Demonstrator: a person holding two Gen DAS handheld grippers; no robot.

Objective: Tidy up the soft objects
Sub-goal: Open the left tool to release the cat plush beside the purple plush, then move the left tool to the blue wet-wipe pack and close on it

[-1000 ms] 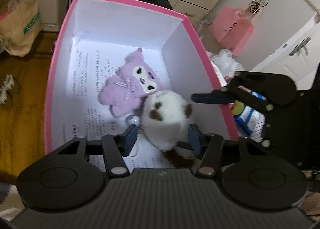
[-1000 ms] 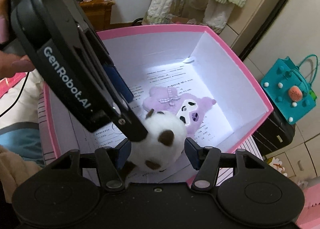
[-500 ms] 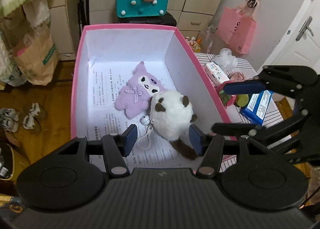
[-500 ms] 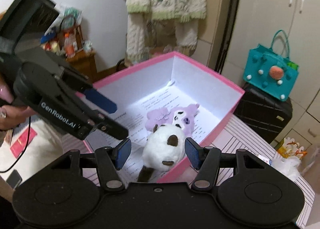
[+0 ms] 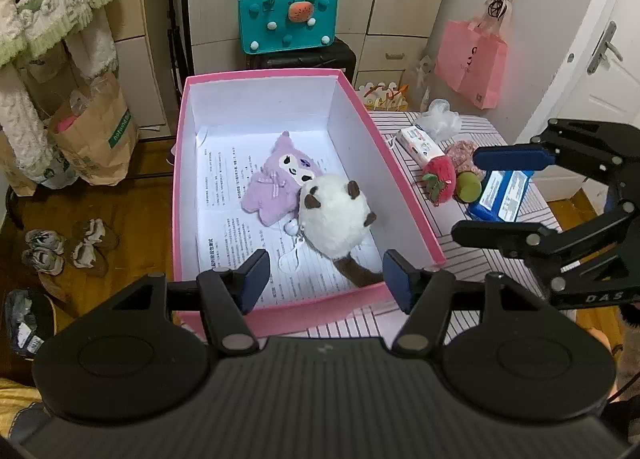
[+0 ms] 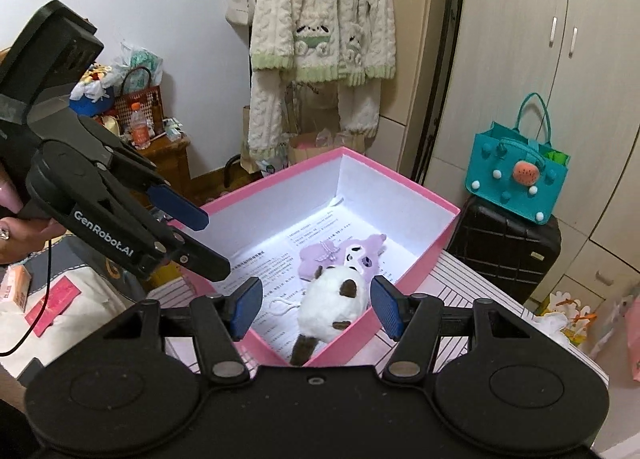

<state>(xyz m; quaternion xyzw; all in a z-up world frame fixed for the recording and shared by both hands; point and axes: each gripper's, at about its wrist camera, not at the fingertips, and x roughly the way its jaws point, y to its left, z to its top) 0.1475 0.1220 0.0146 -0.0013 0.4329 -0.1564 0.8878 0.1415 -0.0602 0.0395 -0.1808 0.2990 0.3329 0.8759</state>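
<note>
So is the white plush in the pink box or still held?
In. The white plush lies on the paper lining the pink box, against the purple plush; both grippers are open, clear of it.

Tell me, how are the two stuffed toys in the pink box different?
The purple toy is lilac, flattish, with a bow on its body; the white toy is round and fluffy, with brown ears and a brown tail. The purple toy lies nearer the middle of the pink box; the white toy lies beside the right wall. Both are plush, lie touching on printed paper, and neither is gripped.
</note>
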